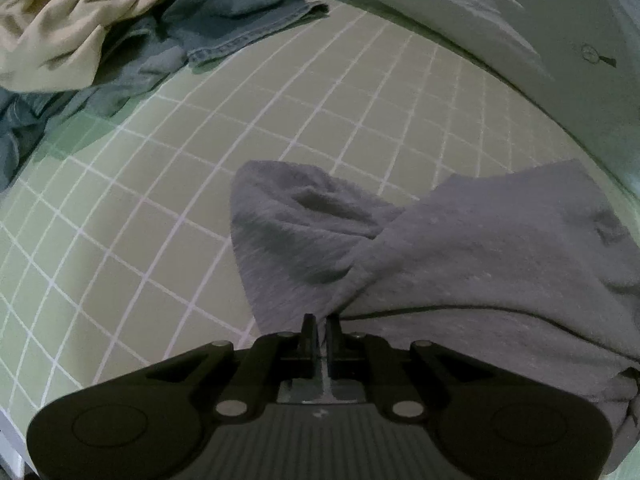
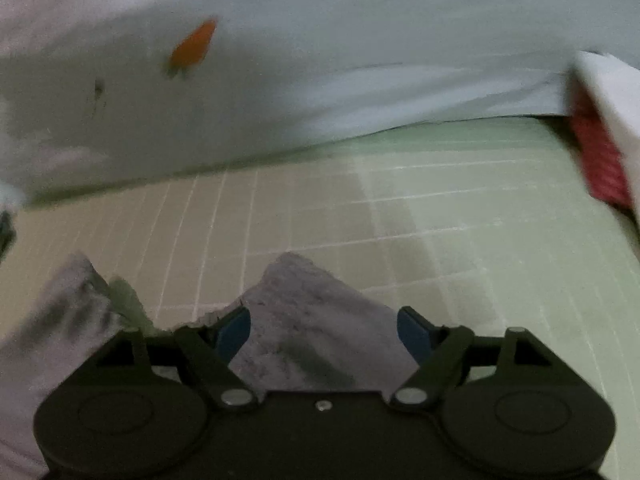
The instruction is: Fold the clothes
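A crumpled grey knit garment [image 1: 460, 248] lies on the pale green grid-lined mat [image 1: 200, 200], filling the lower right of the left wrist view. The left gripper [image 1: 321, 326] is clamped on a bunched fold of it at lower centre. In the right wrist view the right gripper [image 2: 324, 330] stands apart, its blue-padded fingers [image 2: 234, 332] straddling a peak of the same cloth. A beige cloth [image 1: 88, 12] over blue denim [image 1: 224, 20] sits upper left.

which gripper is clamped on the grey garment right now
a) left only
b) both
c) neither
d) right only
a) The left gripper has its fingers pinched shut on a bunched fold of the grey garment, while the right gripper is spread wide, the cloth lying loose between its fingers.
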`<state>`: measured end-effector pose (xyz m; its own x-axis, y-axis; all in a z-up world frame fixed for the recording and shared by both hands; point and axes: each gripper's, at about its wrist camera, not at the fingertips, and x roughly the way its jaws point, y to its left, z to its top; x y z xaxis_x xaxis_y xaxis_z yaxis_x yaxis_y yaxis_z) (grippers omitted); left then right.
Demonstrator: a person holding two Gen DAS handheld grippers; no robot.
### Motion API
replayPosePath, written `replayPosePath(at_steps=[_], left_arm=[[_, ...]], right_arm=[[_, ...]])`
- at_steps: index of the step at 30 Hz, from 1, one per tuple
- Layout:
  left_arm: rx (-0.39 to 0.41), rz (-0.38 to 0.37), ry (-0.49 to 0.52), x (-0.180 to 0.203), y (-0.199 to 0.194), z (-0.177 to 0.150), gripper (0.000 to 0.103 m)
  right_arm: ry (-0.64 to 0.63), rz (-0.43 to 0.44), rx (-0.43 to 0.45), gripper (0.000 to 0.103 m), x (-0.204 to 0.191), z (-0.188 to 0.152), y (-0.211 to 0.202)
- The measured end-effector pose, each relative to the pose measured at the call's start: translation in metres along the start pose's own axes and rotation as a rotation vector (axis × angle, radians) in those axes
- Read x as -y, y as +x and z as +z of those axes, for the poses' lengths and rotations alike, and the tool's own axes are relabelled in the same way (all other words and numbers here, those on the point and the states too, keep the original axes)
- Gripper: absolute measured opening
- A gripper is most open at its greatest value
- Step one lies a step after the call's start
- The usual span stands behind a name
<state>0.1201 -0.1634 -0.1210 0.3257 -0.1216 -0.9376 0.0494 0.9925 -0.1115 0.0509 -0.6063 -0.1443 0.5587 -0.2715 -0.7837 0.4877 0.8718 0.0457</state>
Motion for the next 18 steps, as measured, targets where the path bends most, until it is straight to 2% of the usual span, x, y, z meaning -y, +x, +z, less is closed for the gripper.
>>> replayPosePath(at_steps=[2, 4, 5, 6, 8, 9, 12, 14, 15, 17, 18], left_arm=[[-0.003, 0.000, -0.006, -0.001, 0.002, 0.001, 0.004], [0.003, 0.008, -0.005, 0.003, 0.002, 0.002, 0.002], [0.006, 0.010, 0.004, 0.005, 0.002, 0.004, 0.001], [0.014, 0.016, 0.012, 0.007, 0.003, 0.007, 0.001], [0.027, 0.030, 0.035, 0.011, 0.003, 0.015, 0.001], [0.034, 0.028, 0.040, 0.013, 0.004, 0.021, 0.001], [0.058, 0.020, 0.052, 0.019, 0.005, 0.043, 0.001], [0.107, -0.007, 0.049, 0.026, 0.001, 0.062, 0.002], [0.150, -0.035, 0.030, 0.029, -0.005, 0.070, 0.007], [0.244, -0.104, -0.009, 0.036, -0.019, 0.083, 0.031], [0.278, -0.140, -0.020, 0.039, -0.024, 0.088, 0.053]], right_arm=[[-0.026, -0.049, -0.026, 0.079, -0.007, 0.003, 0.012], [-0.062, -0.029, -0.045, 0.076, -0.012, 0.008, 0.020], [-0.084, -0.011, -0.057, 0.067, -0.013, 0.010, 0.022], [-0.094, 0.020, -0.063, 0.050, -0.013, 0.012, 0.022], [-0.110, 0.062, -0.067, 0.028, -0.013, 0.017, 0.020], [-0.130, 0.059, -0.057, 0.009, -0.014, 0.019, 0.018], [-0.111, 0.028, 0.027, 0.007, 0.008, 0.029, 0.013], [-0.004, -0.074, 0.138, 0.007, 0.038, 0.041, -0.007], [0.077, -0.155, 0.202, 0.007, 0.058, 0.046, -0.021], [0.254, -0.346, 0.317, 0.008, 0.101, 0.052, -0.048], [0.296, -0.451, 0.320, 0.008, 0.119, 0.050, -0.052]])
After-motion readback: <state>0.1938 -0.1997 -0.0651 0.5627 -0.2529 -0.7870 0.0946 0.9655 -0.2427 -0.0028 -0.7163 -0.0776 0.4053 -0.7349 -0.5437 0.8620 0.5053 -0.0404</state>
